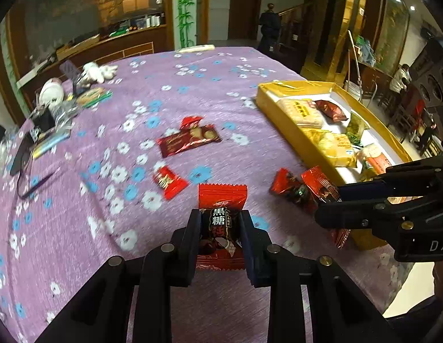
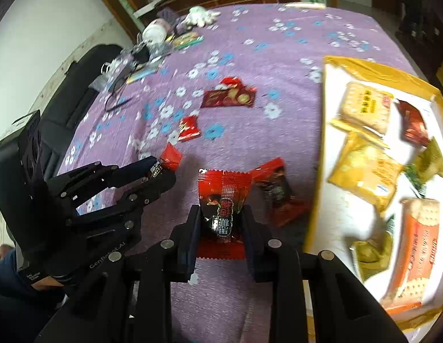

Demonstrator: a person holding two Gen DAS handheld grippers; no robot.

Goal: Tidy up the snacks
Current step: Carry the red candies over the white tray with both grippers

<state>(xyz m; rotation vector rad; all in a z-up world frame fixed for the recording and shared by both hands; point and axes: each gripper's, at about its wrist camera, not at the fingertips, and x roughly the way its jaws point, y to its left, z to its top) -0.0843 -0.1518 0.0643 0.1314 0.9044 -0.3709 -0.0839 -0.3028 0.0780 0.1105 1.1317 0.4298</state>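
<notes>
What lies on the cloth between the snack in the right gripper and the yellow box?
One loose red snack packet lies there, short of the yellow box, beside the snack held by the right gripper; the right wrist view shows it.

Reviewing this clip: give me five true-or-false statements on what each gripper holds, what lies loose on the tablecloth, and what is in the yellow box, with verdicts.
1. The left gripper is shut on a red candy packet. True.
2. The right gripper is open with nothing in it. False: it is shut on another red packet.
3. The yellow box holds no snacks. False: it holds several, among them a cracker pack.
4. A dark red biscuit wrapper lies loose on the purple flowered tablecloth. True.
5. All snacks are already in the box. False: a small red packet and others lie on the cloth.
</notes>
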